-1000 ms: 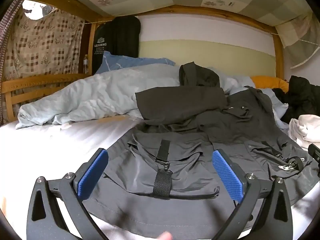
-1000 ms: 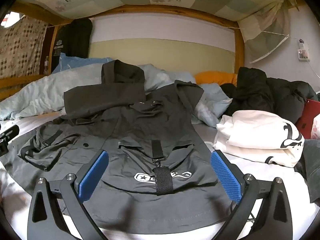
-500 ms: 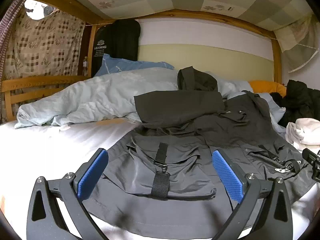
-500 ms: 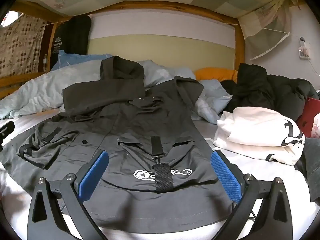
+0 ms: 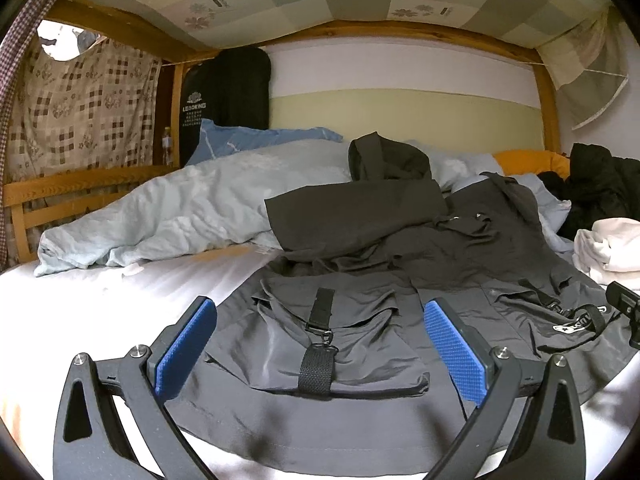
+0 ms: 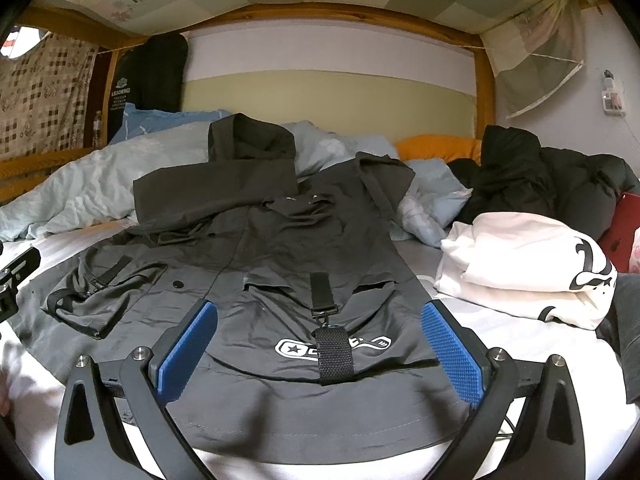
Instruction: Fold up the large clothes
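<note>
Both grippers nudged forward | jacket [image 6: 304,264] flat, one sleeve folded across

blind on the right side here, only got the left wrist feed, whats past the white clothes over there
Observer: Past the folded white garment a red item lies at the far right edge, beside the black puffer jacket.
Operator: is the right gripper holding the coat
Observer: No. The right gripper is open, with the hem of the dark jacket lying between its fingers, over the pocket with the white logo.
Operator: anything on that wall
Observer: A small white device is mounted high on the right-hand wall.
</note>
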`<state>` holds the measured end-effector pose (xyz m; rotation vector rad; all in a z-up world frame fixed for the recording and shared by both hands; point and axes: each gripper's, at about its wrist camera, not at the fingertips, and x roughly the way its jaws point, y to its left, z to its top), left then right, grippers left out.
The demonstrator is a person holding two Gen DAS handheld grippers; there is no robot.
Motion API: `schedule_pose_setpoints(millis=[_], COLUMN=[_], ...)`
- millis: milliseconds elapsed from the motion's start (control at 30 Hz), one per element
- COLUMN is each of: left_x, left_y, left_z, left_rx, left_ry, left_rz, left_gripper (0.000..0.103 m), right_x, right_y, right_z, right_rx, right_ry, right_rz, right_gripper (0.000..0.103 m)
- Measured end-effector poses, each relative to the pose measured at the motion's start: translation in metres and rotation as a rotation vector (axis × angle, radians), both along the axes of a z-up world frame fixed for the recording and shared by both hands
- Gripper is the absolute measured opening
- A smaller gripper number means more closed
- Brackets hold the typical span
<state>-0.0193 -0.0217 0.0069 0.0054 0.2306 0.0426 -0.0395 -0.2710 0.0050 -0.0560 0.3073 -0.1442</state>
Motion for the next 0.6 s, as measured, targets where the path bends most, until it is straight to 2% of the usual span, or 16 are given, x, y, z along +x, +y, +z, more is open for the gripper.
schedule_pose_setpoints(millis=[233,600], left_x=[0.0039,0.0045], left_y=[-0.0003,0.0022], left_z=[-0.0028,-0.0049], left_rx=[0.001,-0.006], left_ry=[0.022,0.033], left_rz=[0.008,0.008], left_gripper=[0.103,0.103], right_x=[0.0036,0.0044], right_y=[0.0061,0.0070], right_z=[-0.0003,-0.0011], right_rx=[-0.033,-0.031], right_ry=[0.019,0.021], right_rz=[-0.010,-0.010], right_gripper=[0.103,0.103])
